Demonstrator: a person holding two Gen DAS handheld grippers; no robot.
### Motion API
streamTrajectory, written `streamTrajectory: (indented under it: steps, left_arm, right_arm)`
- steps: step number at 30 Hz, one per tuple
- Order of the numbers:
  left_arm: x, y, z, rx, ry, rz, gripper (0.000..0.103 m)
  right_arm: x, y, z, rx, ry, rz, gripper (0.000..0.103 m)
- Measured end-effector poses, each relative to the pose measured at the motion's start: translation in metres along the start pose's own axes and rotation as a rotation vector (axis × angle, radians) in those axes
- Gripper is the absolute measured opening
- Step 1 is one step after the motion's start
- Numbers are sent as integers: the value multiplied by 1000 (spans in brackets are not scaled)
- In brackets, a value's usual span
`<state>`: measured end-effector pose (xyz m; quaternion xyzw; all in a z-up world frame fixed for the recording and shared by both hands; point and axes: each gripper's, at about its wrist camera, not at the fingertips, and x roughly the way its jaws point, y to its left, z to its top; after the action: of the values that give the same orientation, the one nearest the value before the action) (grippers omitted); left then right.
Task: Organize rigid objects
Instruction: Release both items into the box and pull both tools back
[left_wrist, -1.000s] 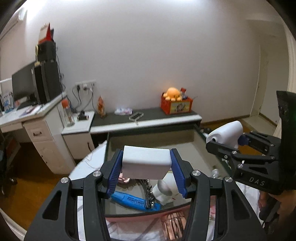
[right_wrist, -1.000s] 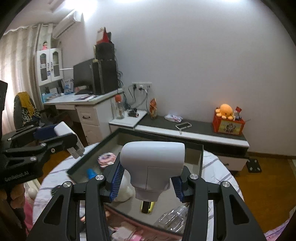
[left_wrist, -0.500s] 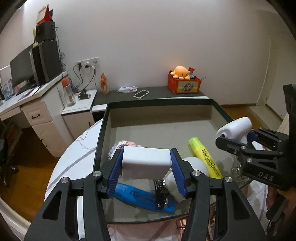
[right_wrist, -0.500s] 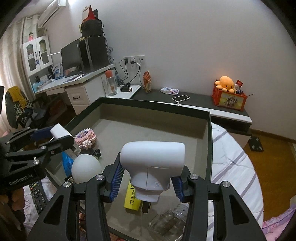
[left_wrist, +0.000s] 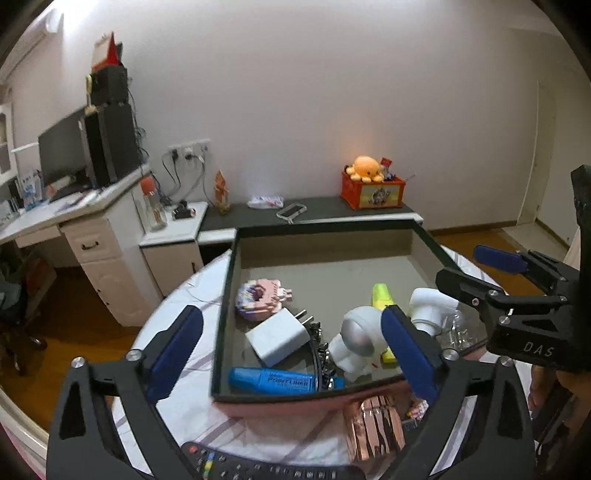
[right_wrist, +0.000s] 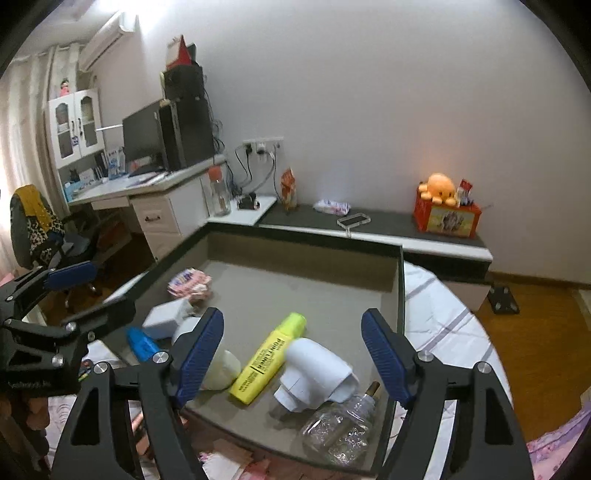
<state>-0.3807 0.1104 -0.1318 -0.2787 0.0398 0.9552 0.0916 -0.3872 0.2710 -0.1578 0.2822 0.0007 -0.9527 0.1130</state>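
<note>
A dark-rimmed box (left_wrist: 332, 225) sits on the round table. My left gripper (left_wrist: 291, 314) hangs over its near left corner, jaws opening, with nothing pressed between them. Below it the white charger block (left_wrist: 277, 338) lies on the box floor. My right gripper (right_wrist: 293, 321) is over the near right part, jaws opening too. The white elbow-shaped piece (right_wrist: 314, 373) lies loose beneath it, beside a yellow highlighter (right_wrist: 269, 358). Also in the box are a blue highlighter (left_wrist: 273, 380), a white astronaut figure (left_wrist: 354, 343), a pink toy (left_wrist: 262, 295) and a clear bottle (right_wrist: 340, 432).
A black remote control (left_wrist: 258, 465) and a rose-gold foil item (left_wrist: 373, 424) lie on the striped tablecloth (left_wrist: 184, 387) in front of the box. Behind stand a white desk (left_wrist: 85, 236) and a low shelf with an orange plush box (left_wrist: 373, 188).
Both grippers' jaws have spread apart. The charger block has left the left gripper and the white elbow piece the right one; both now lie in the box.
</note>
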Motion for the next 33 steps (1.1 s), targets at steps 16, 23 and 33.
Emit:
streamTrajectory:
  steps: [16, 23, 33]
  left_arm:
    - [-144, 26, -33, -95, -232, 107, 103]
    - [-185, 28, -50, -125, -265, 102, 103]
    - [-207, 19, -58, -85, -258, 111, 103]
  right_arm:
    - [-134, 43, -13, -8, -254, -25, 103]
    - [-165, 56, -34, -9, -280, -57, 103]
    - [-192, 61, -51, -6, -280, -75, 103]
